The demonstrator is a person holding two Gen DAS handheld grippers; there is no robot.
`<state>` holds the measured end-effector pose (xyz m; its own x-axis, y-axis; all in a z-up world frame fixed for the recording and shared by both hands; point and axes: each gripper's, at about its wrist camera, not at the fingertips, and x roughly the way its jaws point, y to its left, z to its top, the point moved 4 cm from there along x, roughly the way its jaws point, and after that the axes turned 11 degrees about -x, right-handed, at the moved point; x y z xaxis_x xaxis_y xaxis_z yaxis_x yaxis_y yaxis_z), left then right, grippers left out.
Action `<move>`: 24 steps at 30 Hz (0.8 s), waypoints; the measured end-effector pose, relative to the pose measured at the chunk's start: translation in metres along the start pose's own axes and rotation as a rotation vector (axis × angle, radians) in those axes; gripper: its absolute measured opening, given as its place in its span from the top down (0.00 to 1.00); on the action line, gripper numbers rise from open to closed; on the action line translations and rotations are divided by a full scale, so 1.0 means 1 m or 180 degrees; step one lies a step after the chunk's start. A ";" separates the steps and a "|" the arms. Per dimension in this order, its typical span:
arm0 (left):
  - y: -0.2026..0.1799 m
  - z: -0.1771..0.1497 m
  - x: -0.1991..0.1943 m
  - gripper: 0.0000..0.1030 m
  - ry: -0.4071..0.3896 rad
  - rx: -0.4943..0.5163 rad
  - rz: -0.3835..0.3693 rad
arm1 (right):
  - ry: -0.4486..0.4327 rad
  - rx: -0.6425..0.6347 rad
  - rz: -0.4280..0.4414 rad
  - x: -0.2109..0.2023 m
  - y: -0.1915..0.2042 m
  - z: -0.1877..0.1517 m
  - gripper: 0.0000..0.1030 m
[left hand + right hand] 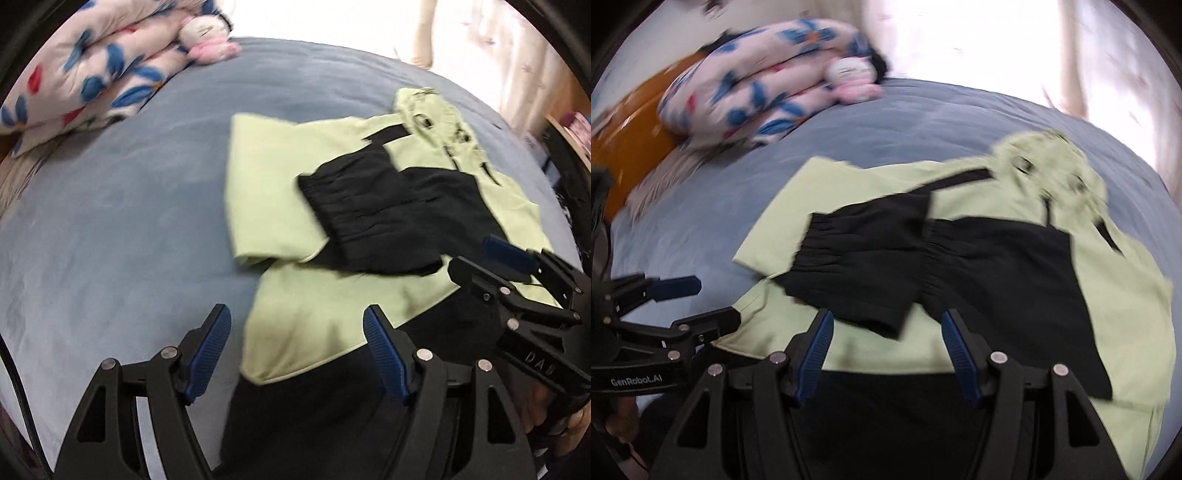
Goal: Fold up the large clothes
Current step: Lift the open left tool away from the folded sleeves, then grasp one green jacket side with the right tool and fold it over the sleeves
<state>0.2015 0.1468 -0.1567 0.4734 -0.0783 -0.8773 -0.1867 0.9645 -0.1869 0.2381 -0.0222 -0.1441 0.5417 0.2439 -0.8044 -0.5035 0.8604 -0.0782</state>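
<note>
Lying on the blue bedspread [129, 206], a green-and-black hooded jacket [332, 302] is shown, sleeves folded across it. Left gripper [295, 347] and right gripper [886, 347] are held agape, empty.

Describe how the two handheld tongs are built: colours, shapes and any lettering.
Both tongs, left and right, have black angular frames with triangular cut-outs, silver rivets and ribbed blue pads. White lettering on the left one's body reads GenRobot.AI. A black cable runs beside the left one.
</note>
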 end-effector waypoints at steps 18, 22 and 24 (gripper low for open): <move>0.044 -0.018 0.031 0.30 0.0241 -0.0424 0.0097 | 0.0380 -0.1447 -0.0464 0.079 0.071 0.016 0.55; 0.039 -0.018 0.029 0.30 0.0219 -0.0399 0.0073 | 0.0337 -0.0954 -0.0167 0.062 0.047 0.031 0.87; 0.035 -0.017 0.027 0.30 0.0205 -0.0369 0.0056 | 0.0098 -0.0520 -0.0152 0.030 0.012 0.046 0.87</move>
<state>0.1932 0.1737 -0.1949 0.4138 -0.0811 -0.9068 -0.2945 0.9306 -0.2176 0.2790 0.0160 -0.1424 0.5480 0.1886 -0.8150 -0.5819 0.7858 -0.2094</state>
